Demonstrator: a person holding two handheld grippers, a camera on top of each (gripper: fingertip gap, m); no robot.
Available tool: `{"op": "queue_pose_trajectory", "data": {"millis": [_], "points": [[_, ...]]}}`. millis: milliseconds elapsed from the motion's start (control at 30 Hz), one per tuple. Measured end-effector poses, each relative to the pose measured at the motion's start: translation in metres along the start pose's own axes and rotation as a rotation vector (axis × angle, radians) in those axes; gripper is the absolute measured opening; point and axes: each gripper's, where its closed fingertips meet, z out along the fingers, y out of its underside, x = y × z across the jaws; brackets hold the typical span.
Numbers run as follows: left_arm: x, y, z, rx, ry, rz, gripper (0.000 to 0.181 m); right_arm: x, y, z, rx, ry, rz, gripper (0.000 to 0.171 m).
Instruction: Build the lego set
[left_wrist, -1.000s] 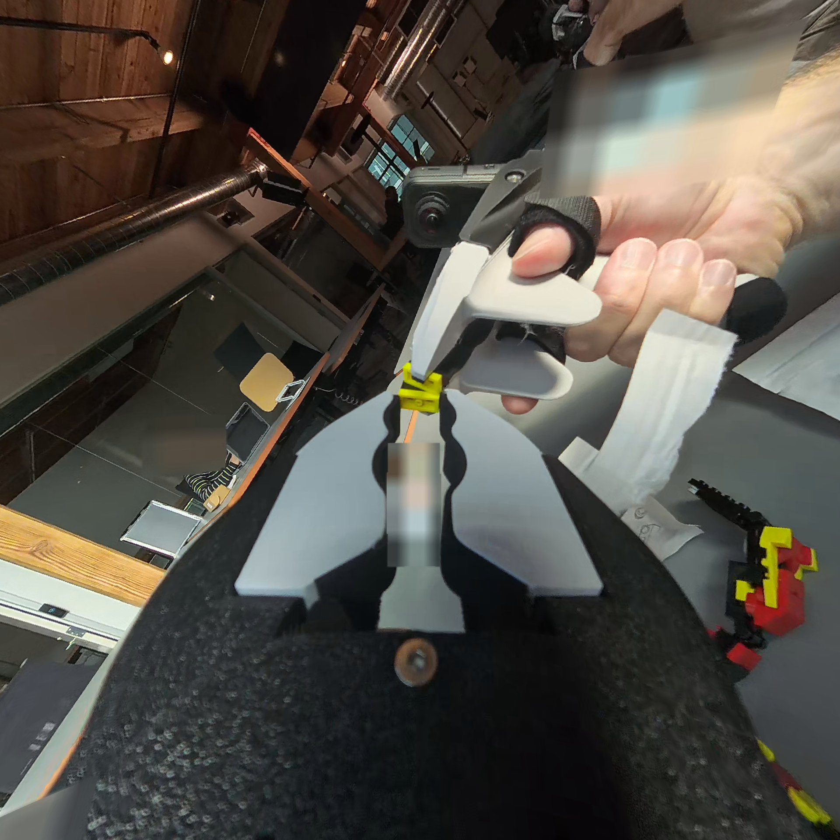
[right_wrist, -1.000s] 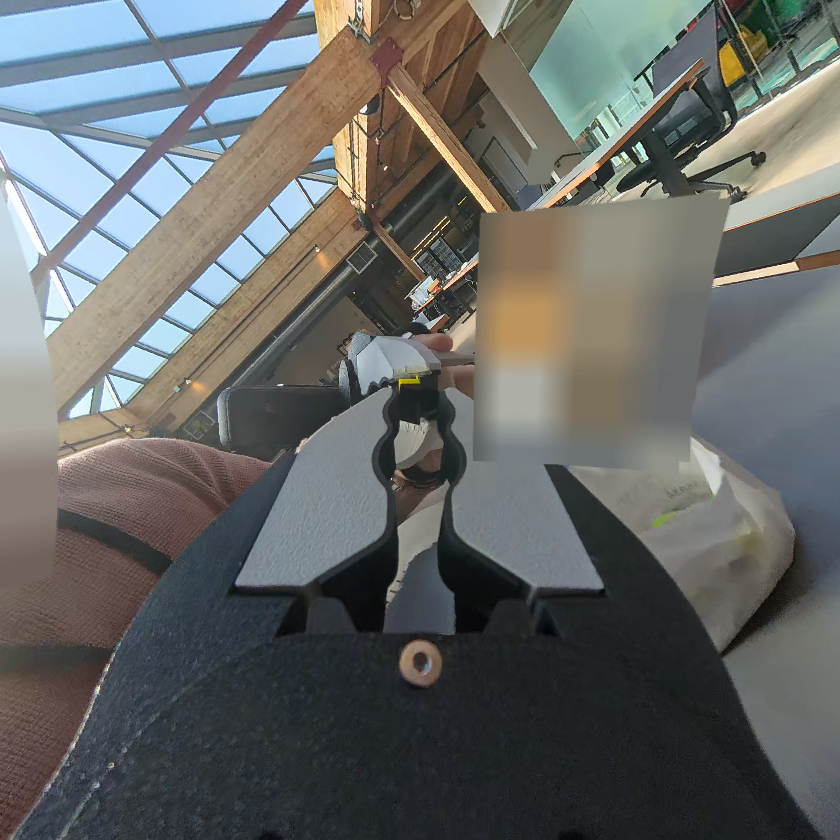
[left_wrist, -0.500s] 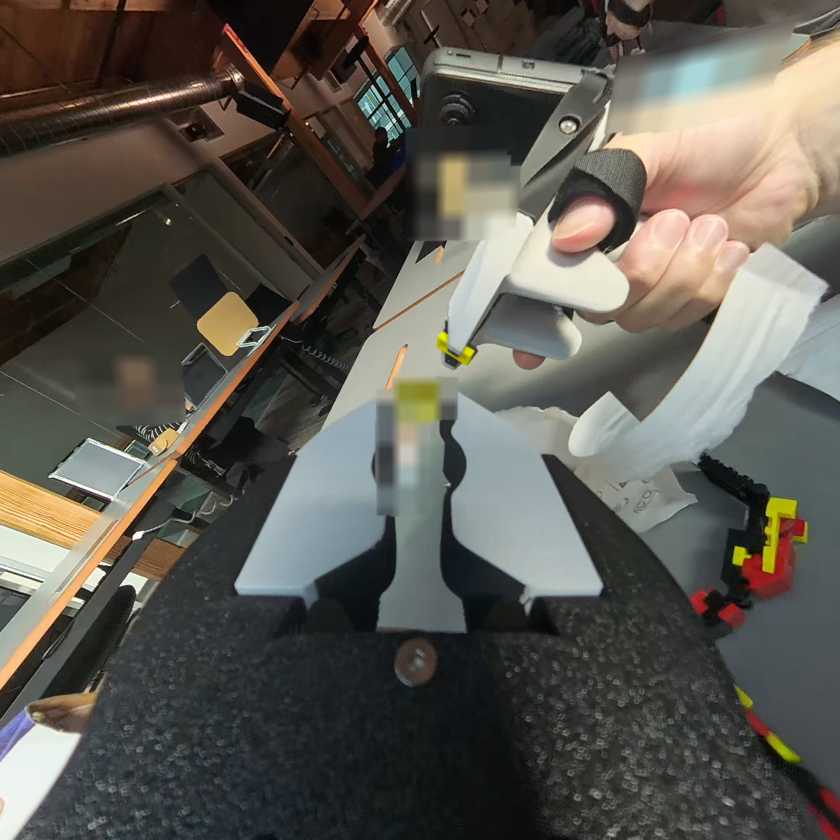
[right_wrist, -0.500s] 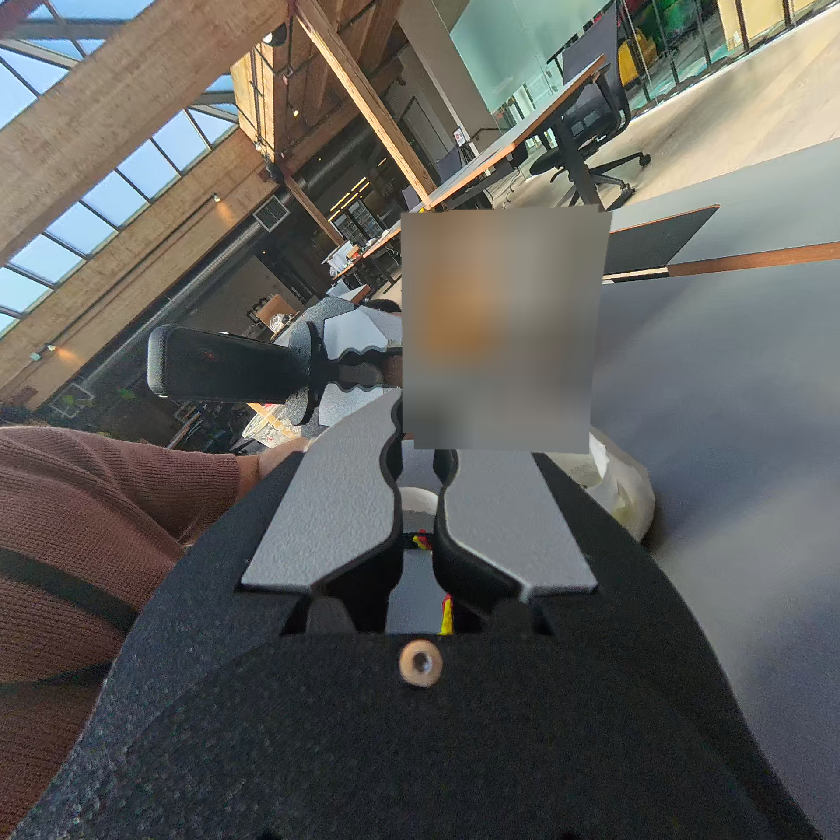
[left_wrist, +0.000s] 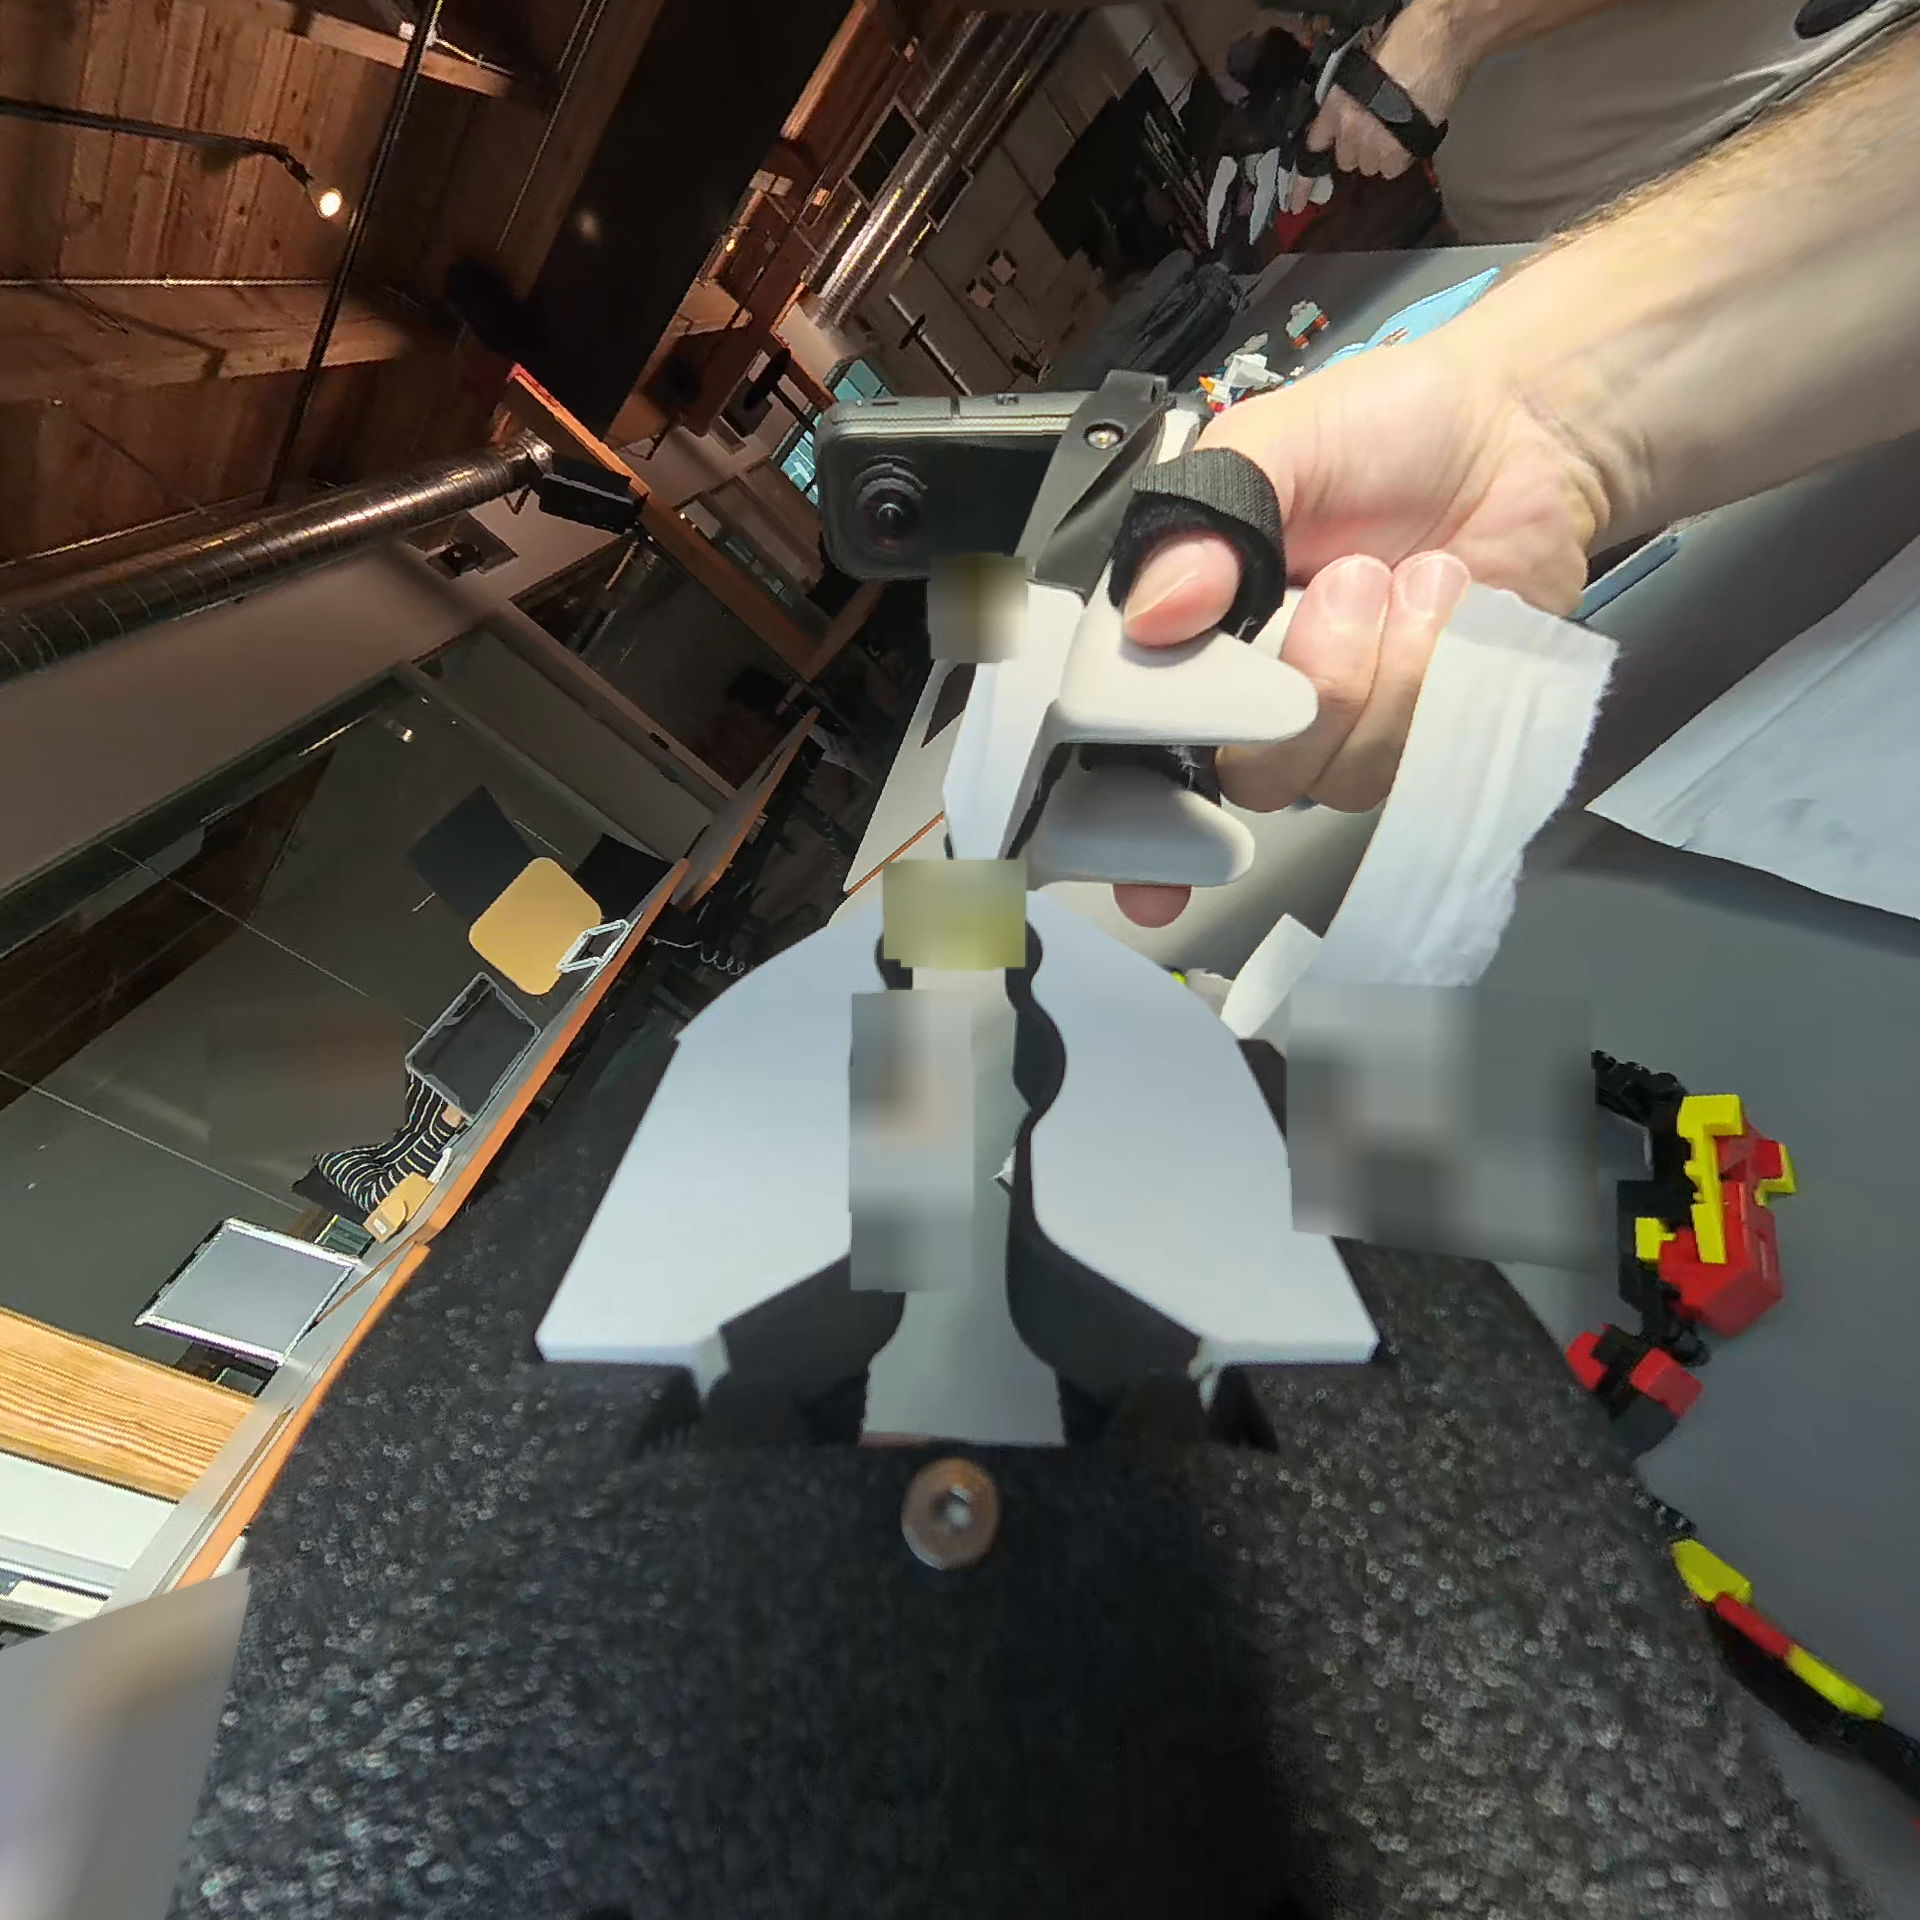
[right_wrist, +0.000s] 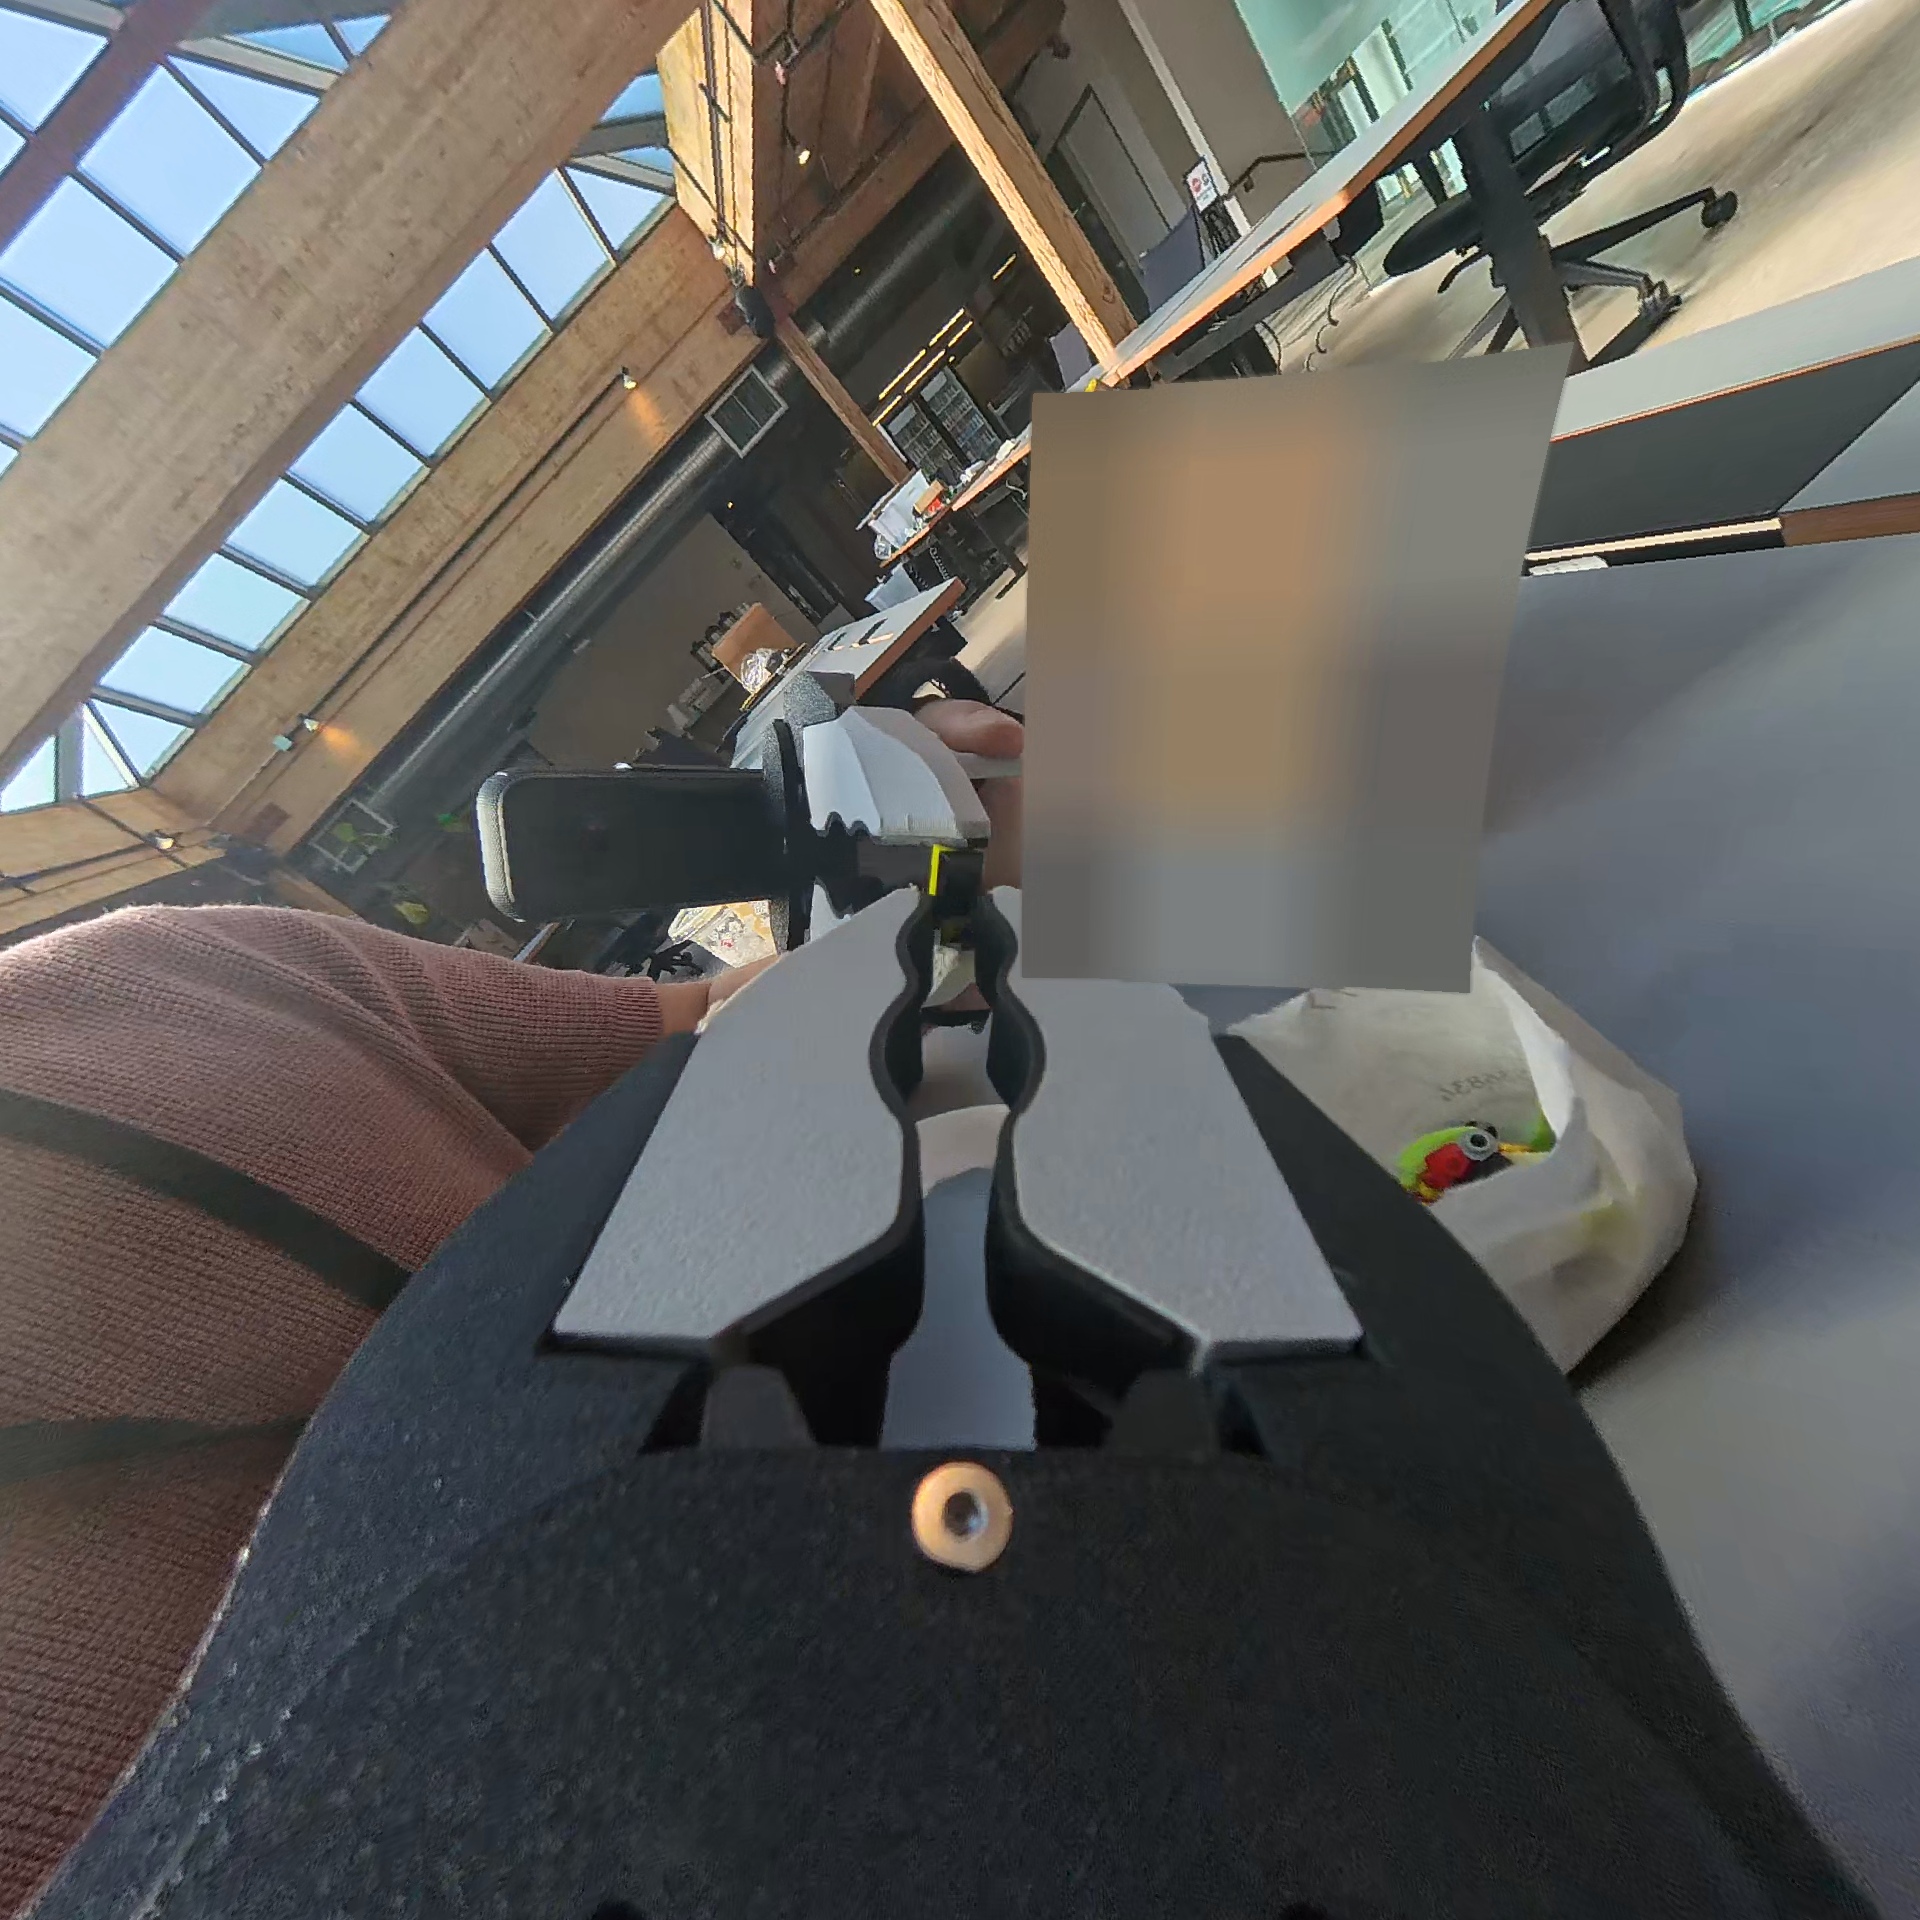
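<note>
lego pieces meet in mid-air above a grey tabletop (left_wrist: 1766, 1507) as two hand-held grippers face each other tip to tip. nearest the left wrist camera, the left gripper (left_wrist: 951, 940) has its grey fingers (left_wrist: 748, 1143) drawn close together; a mosaic patch covers the tips, so what they clamp cannot be told there. in the right wrist view, the right gripper (right_wrist: 954, 920) has its fingers (right_wrist: 790, 1143) nearly closed, and a small yellow-and-black lego piece (right_wrist: 951, 878) sits at their tips, touching the far gripper's ribbed fingers; which tool grips it cannot be told. just beyond the left fingers, a bare hand (left_wrist: 1382, 582) squeezes the right gripper's grey handle, thumb through a black strap, with a white paper strip (left_wrist: 1455, 800) hanging from it. to the right on the tabletop lies a partly built red, yellow and black lego model (left_wrist: 1704, 1226). in the right wrist view, a white bag (right_wrist: 1538, 1174) holding green and red pieces rests on the tabletop, and a rust-coloured sleeve (right_wrist: 260, 1091) fills the left side. farther off stand long desks, office chairs, timber beams and skylights.
</note>
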Motion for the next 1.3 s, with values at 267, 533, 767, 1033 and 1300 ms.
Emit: {"op": "queue_pose_trajectory", "data": {"millis": [267,533,767,1033,1300], "points": [[-0.004,-0.005,-0.001,0.062,0.012,-0.065,0.017,-0.005,-0.005,0.001,0.038,-0.05,0.04,0.006],[-0.005,-0.008,0.0,0.063,0.02,-0.034,0.017,-0.007,-0.008,-0.001,0.05,-0.078,0.058,0.005],[-0.009,-0.005,-0.001,0.169,0.104,-0.364,0.016,-0.005,-0.012,-0.007,0.017,-0.006,-0.1,0.0],[-0.005,0.003,0.004,0.115,0.071,-0.232,0.017,0.009,-0.006,-0.009,0.02,-0.068,0.027,0.015],[-0.002,-0.003,0.005,0.097,0.062,-0.135,0.017,0.0,-0.007,-0.003,0.017,-0.103,0.02,0.008]]}}
